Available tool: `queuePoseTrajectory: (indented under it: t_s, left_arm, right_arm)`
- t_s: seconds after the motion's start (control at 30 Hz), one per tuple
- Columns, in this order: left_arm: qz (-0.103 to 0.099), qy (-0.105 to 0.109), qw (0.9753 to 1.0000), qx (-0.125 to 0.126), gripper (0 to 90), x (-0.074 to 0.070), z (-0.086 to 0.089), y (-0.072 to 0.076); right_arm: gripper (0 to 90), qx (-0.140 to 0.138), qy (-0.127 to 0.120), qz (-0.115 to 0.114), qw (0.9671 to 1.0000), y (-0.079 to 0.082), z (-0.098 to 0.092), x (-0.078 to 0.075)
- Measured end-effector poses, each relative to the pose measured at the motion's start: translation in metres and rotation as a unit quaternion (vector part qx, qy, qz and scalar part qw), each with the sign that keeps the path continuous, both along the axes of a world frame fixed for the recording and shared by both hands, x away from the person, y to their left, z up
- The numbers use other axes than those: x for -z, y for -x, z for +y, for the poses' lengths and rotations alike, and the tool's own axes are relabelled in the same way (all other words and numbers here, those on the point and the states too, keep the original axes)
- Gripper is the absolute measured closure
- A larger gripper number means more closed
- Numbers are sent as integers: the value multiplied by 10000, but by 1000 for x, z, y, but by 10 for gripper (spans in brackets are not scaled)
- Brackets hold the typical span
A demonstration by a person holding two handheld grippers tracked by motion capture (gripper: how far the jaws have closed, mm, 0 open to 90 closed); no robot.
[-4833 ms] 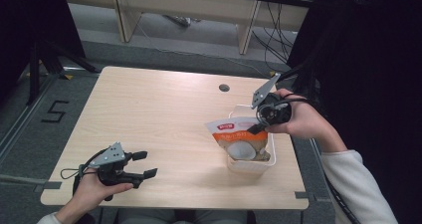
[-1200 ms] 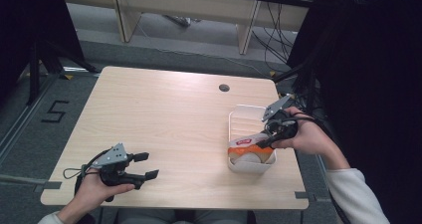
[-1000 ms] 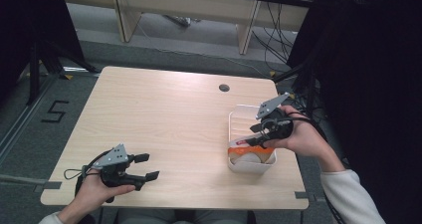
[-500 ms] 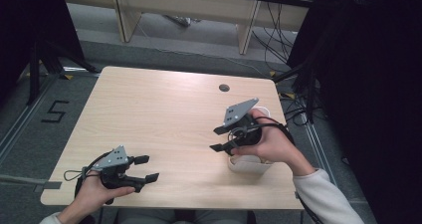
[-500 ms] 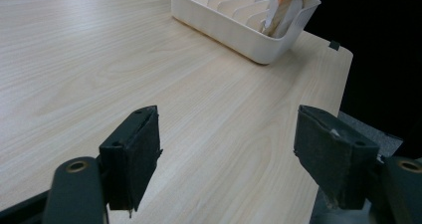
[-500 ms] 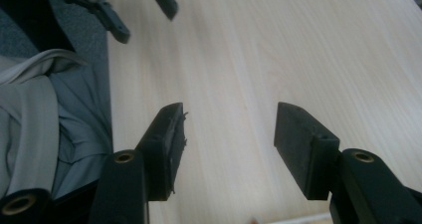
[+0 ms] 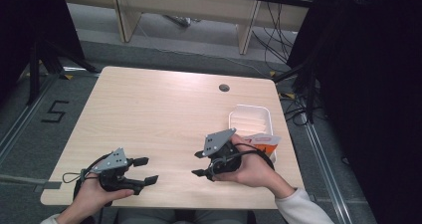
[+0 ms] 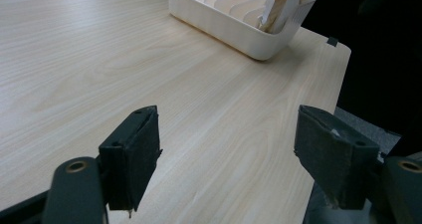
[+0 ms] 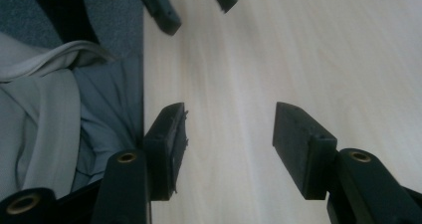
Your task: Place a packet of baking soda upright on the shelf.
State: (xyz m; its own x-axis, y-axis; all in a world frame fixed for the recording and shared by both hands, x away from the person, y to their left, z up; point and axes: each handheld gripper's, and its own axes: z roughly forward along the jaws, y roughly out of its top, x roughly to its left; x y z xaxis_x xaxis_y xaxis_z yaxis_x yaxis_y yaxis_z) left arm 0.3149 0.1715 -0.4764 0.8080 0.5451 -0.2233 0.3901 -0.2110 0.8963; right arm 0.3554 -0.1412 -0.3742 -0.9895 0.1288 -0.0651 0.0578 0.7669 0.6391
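Observation:
A white ribbed tray [image 7: 250, 118] sits at the right of the wooden table [image 7: 164, 109]. An orange and white pouch [image 7: 264, 140] stands in its near end, partly hidden by the person's right hand. My right gripper [image 7: 196, 164] is open, left of the tray near the front edge, holding nothing. My left gripper [image 7: 148, 170] rests open at the front left, also with nothing in it. In the left gripper view the open left gripper [image 8: 229, 159] faces the tray [image 8: 234, 27] and pouch [image 8: 281, 2]. The right gripper view has the open right gripper [image 9: 229, 144] over bare wood.
A round cable hole [image 7: 224, 88] lies in the table's far right part. The left gripper's fingertips [image 9: 164, 7] appear at the top of the right gripper view, with the person's grey clothing [image 9: 50, 109] past the table edge. Desks and cables stand beyond the table.
My right gripper set the pouch in the tray, let go, and moved left toward the front edge, open. The left gripper has hardly moved.

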Motion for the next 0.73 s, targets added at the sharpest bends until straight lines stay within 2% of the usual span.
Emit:
queuePoseTrajectory:
  t_s: [0.07,0.13,0.17,0.2,0.23,0.33,0.4,0.47,0.5,0.53,0.57,0.63,0.7,0.73]
  left_arm:
    - [0,-39,10000,-26,255,0,0,1]
    - [0,-36,10000,-12,255,0,0,2]
    - [-27,-32,10000,8,255,0,0,3]
    - [-19,-44,10000,23,255,1,1,3]
    - [24,-25,10000,-12,255,1,1,4]
    - [34,-48,10000,10,255,2,0,5]
    - [9,-63,10000,61,255,2,0,4]
    - [9,-66,10000,9,254,2,-2,5]
    - [-11,-78,10000,37,255,3,-2,5]
    - [-48,-99,9999,64,254,2,-2,5]
    - [-85,-114,9999,90,255,2,-1,4]
    - [-11,-78,10000,24,255,3,-2,5]
    - [-66,-86,9999,85,255,3,-2,3]
    - [-43,-74,9999,68,254,3,-2,4]
  right_arm:
    - [474,-58,22,50,10000,4,2,10]
    - [475,97,119,118,9998,9,3,22]
    - [476,62,129,102,9998,10,3,26]
    - [476,58,88,159,9998,11,3,31]
    - [479,-65,30,145,9999,11,4,36]
    - [484,-16,-82,214,9997,14,2,48]
    - [482,87,3,330,9994,16,2,53]
    - [482,212,67,370,9991,19,1,55]
    - [481,39,42,259,9996,16,1,55]
    - [481,14,26,237,9997,15,1,55]
    - [481,24,8,234,9997,16,1,54]
    - [478,34,1,232,9997,15,0,52]
    - [478,185,-2,269,9995,17,-2,49]
    - [478,76,-42,191,9998,15,-2,48]
